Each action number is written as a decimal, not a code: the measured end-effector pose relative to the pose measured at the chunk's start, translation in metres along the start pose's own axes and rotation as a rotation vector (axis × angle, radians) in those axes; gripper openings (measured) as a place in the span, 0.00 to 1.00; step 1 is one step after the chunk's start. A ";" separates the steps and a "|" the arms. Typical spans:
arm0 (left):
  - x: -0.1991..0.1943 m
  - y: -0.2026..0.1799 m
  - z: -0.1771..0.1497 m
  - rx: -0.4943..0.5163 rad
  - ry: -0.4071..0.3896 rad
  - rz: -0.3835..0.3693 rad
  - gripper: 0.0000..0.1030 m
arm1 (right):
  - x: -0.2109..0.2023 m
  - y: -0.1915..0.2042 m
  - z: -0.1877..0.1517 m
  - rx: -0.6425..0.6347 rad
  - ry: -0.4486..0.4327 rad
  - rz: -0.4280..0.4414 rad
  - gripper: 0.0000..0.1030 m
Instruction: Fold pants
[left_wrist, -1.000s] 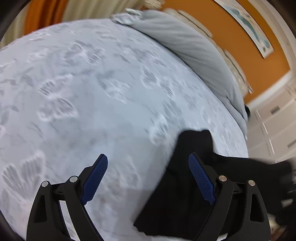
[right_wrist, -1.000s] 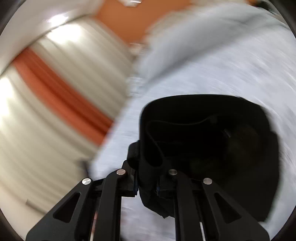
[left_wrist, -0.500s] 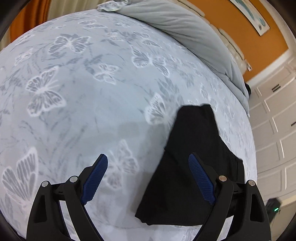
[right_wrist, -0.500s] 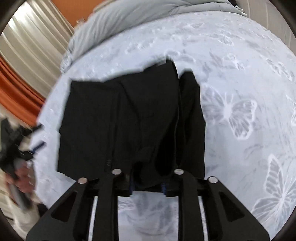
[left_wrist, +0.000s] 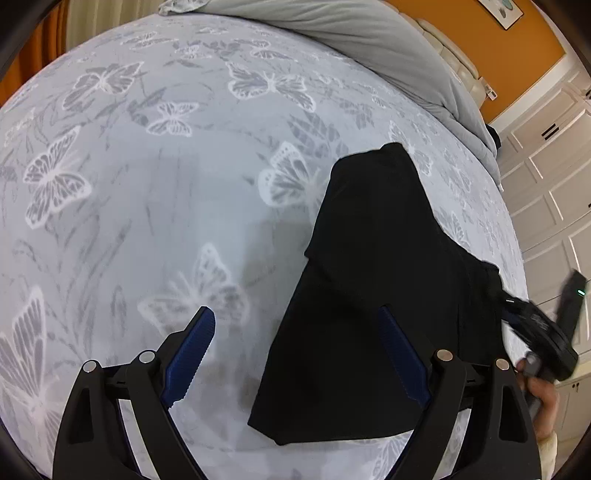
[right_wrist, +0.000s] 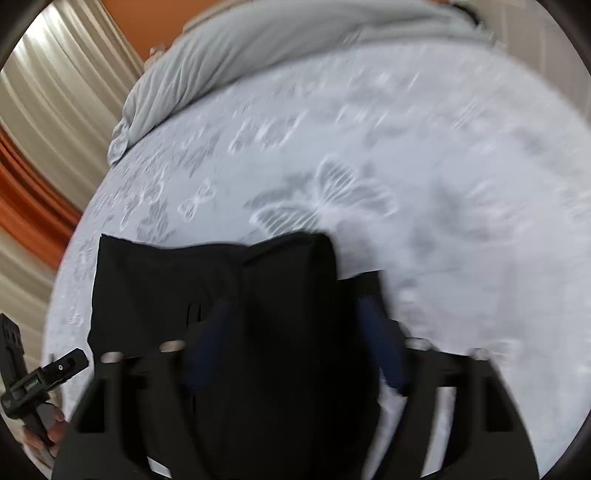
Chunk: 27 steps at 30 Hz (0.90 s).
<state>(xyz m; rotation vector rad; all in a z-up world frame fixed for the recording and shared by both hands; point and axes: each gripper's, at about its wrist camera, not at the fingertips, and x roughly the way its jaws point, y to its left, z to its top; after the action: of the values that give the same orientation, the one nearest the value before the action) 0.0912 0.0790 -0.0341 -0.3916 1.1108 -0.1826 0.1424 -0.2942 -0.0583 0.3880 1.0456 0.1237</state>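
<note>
The black pants (left_wrist: 373, 266) lie folded flat on the bed (left_wrist: 147, 184), a long dark shape from near to far. My left gripper (left_wrist: 297, 356) is open and empty, its blue pads just above the pants' near left edge. In the right wrist view the pants (right_wrist: 177, 280) fill the lower middle. My right gripper (right_wrist: 291, 343) is open, its blurred blue pads spread over the pants' near end and holding nothing. It also shows in the left wrist view (left_wrist: 535, 332) at the pants' right side.
The bed has a pale blue butterfly-print sheet. A grey duvet (left_wrist: 362, 40) is bunched along the far edge. White cabinet doors (left_wrist: 554, 177) stand to the right, cream and orange curtains (right_wrist: 44, 110) to the left.
My right gripper carried the pants' end over, laid it down and opened, letting go. The pants now lie flat. My left gripper stayed open and shifted slightly.
</note>
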 end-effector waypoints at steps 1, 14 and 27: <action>0.001 0.000 0.002 0.003 0.001 0.001 0.84 | 0.007 0.006 0.001 -0.027 0.023 -0.014 0.29; 0.023 -0.001 0.011 0.041 0.045 0.109 0.84 | -0.042 0.015 -0.032 0.008 -0.052 -0.172 0.07; -0.020 0.030 0.015 -0.130 -0.121 0.162 0.84 | -0.036 0.153 -0.038 -0.268 -0.065 0.148 0.26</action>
<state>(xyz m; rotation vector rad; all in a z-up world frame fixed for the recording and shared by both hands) 0.0945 0.1166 -0.0233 -0.4205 1.0326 0.0555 0.1043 -0.1528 0.0107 0.2239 0.9211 0.3777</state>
